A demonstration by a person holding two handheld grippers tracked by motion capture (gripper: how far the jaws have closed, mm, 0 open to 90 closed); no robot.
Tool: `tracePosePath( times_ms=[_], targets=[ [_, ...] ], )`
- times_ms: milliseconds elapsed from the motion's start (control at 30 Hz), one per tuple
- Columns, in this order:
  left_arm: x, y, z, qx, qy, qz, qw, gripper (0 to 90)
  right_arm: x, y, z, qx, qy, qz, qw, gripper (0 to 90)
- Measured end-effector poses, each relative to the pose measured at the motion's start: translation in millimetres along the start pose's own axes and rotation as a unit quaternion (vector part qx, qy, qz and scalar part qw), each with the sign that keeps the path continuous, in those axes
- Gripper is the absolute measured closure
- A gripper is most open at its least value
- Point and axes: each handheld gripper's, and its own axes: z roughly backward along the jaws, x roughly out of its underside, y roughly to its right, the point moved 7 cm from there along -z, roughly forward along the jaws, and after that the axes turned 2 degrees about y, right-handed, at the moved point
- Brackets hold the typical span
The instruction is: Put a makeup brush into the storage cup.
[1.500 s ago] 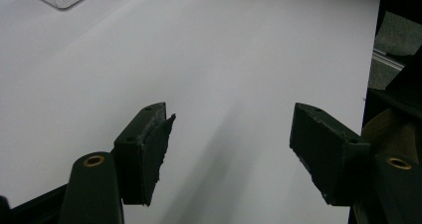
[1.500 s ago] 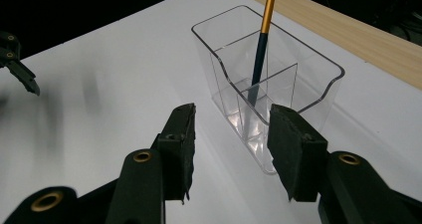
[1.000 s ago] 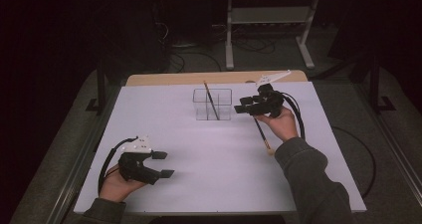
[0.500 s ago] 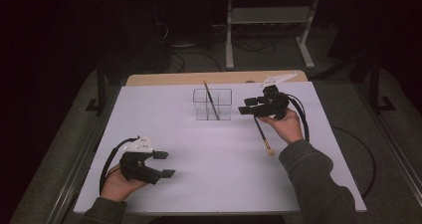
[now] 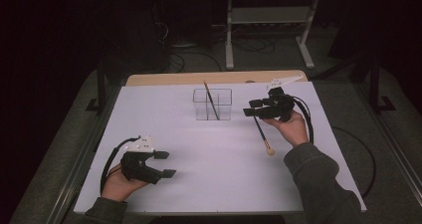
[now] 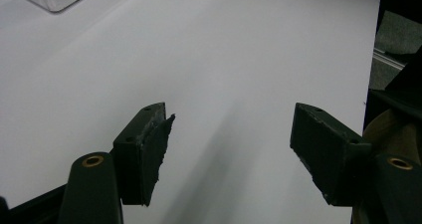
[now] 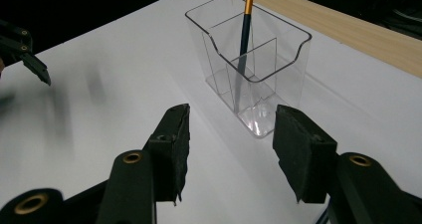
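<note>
Apparently I was between brushes: one brush [image 5: 212,99] stood in the clear holder [image 7: 251,79], both grippers [image 5: 260,108] [image 5: 162,164] gaped empty; next, grasping the table's brush [image 5: 263,137].

The high view is looking forward and down over the whole white table [image 5: 214,169] from above the person's side. The left gripper view is riding low, skimming close over bare tabletop. The right gripper view is facing the clear organizer [image 7: 249,64] from close by; the high view is sharing that organizer [image 5: 213,104] with it
</note>
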Motion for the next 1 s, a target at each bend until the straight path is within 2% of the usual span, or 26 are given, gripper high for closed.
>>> tracePosePath(
  times_ms=[1000],
  targets=[
    [-0.6,-0.2,-2.0,-0.001,-0.002,0.002,1.0000,29.6,16.6,2.0,18.3,0.007,-0.001,-0.014,0.9999,45.8]
  ],
)
